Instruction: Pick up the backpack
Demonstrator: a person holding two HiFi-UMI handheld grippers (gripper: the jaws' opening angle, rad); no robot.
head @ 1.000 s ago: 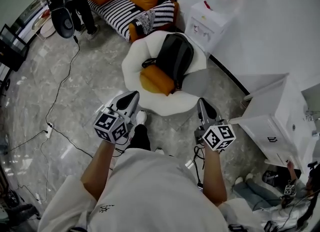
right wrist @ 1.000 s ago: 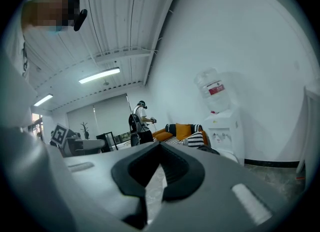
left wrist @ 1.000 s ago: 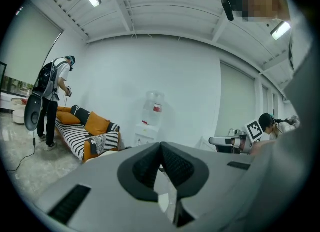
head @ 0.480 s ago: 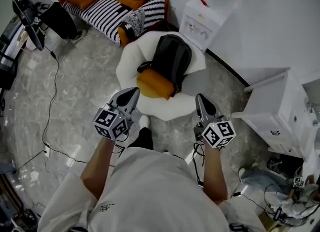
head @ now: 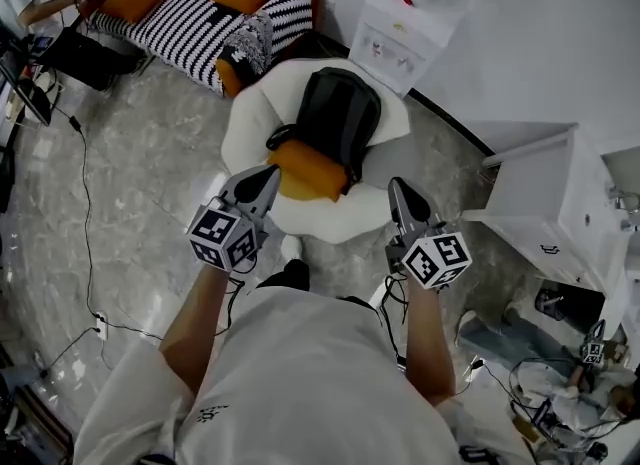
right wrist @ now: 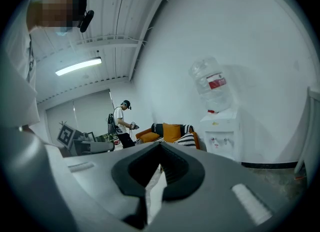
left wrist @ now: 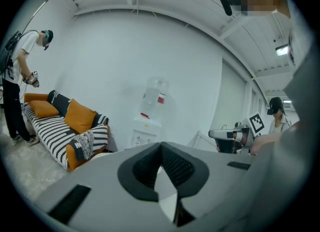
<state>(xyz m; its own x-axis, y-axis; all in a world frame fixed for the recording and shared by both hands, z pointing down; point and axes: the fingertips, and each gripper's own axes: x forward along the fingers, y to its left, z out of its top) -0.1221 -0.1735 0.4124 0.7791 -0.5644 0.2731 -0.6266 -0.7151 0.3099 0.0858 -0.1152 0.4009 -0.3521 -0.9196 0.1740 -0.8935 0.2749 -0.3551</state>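
Observation:
A black backpack lies on a round white chair in the head view, with an orange cushion against its near end. My left gripper is shut and empty, its tip at the chair's near left, beside the cushion. Held to the right, my right gripper is also shut and empty, short of the chair's near right edge. Neither touches the backpack. In both gripper views the jaws meet, left gripper and right gripper, and the backpack is hidden.
A striped sofa with orange cushions stands at the back left. Behind the chair is a white water dispenser. A white cabinet stands to the right. Cables trail over the grey floor at left. People stand around the room's edges.
The chair and backpack have come nearer and now lie just beyond both gripper tips. Both grippers advanced toward the chair, still shut.

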